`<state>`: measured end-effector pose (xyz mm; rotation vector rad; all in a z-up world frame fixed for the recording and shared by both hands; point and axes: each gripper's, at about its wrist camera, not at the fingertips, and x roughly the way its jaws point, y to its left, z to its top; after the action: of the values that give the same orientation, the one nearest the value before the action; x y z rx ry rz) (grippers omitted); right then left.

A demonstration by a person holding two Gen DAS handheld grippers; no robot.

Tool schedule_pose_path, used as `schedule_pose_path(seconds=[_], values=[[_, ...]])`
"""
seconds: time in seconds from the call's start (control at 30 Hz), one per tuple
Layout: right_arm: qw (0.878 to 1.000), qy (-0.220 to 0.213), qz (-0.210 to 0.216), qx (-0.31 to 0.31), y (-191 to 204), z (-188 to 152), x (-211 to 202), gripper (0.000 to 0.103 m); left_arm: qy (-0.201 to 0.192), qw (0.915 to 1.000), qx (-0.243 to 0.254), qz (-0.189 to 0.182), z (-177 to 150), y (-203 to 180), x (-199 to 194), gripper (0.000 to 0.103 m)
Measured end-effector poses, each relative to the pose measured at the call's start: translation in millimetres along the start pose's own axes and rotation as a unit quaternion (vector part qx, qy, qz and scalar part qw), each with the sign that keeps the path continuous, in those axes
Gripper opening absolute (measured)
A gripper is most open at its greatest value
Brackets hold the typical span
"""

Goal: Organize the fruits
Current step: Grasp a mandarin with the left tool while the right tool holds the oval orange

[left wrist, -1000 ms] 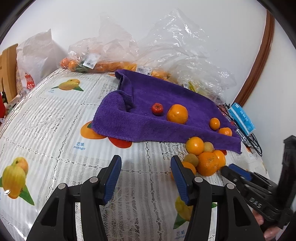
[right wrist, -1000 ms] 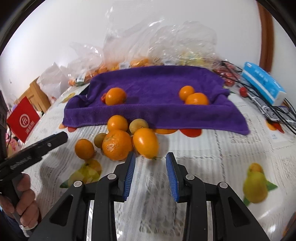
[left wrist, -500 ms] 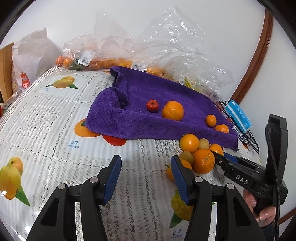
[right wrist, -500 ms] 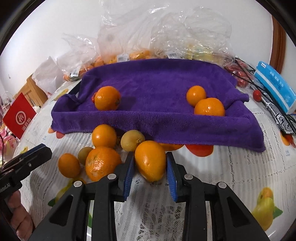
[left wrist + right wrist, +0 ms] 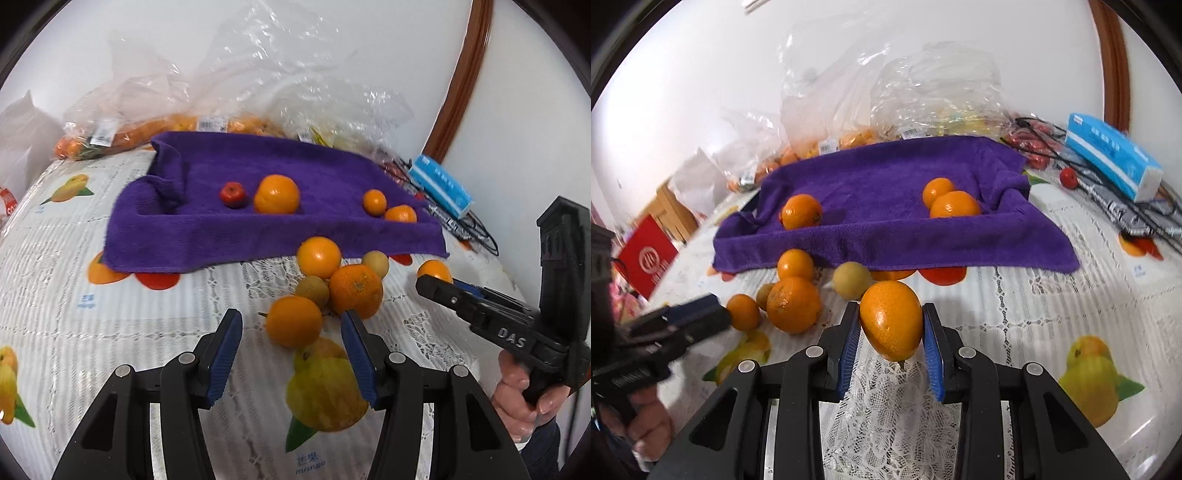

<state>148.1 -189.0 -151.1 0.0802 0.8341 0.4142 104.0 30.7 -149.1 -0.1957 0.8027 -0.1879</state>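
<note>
A purple towel [image 5: 258, 229] [image 5: 886, 240] lies on the fruit-print tablecloth. On it sit a small red fruit [image 5: 232, 194], a large orange [image 5: 277, 194] and two small oranges [image 5: 374, 201]. In front of it is a pile of several oranges and small yellowish fruits [image 5: 355, 291] [image 5: 792, 304]. My left gripper [image 5: 291, 332] is open; a loose orange [image 5: 293, 319] lies just ahead between its tips, untouched. My right gripper [image 5: 890, 314] is shut on an oval orange [image 5: 890, 319], right of the pile. That gripper [image 5: 439, 288] also shows in the left wrist view.
Clear plastic bags [image 5: 258, 92] with fruit line the back wall. A blue tissue pack [image 5: 1112, 155] and black wire items [image 5: 1137, 218] lie at the right. A red box [image 5: 646, 258] stands beyond the table's left edge. A person's hand [image 5: 524, 395] holds the right gripper.
The right gripper moved forward around the oval orange and closed on it. The left gripper swung toward the pile, so a loose orange now lies between its tips.
</note>
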Motion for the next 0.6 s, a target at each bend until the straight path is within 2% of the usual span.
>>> schedule_pose_path(seconds=[0.13, 0.2, 0.23, 0.37, 0.6], values=[[0.999, 0.023, 0.039, -0.012, 3, -1, 6, 0.033, 0.009, 0.9999, -0.012, 0.007, 6, 0, 11, 0.053], [0.999, 0.013, 0.025, -0.031, 11, -2, 2, 0.033, 0.027, 0.9993, -0.008, 0.025, 8, -2, 21, 0.051], [0.999, 0.012, 0.03, -0.036, 13, -2, 2, 0.033, 0.024, 0.9992, -0.001, 0.032, 8, -6, 20, 0.051], [0.999, 0.022, 0.031, -0.03, 12, -2, 6, 0.033, 0.028, 0.9988, 0.005, 0.041, 8, -8, 22, 0.039], [0.998, 0.02, 0.024, -0.054, 16, -4, 4, 0.033, 0.012, 0.9994, -0.031, -0.004, 6, 8, 14, 0.037]])
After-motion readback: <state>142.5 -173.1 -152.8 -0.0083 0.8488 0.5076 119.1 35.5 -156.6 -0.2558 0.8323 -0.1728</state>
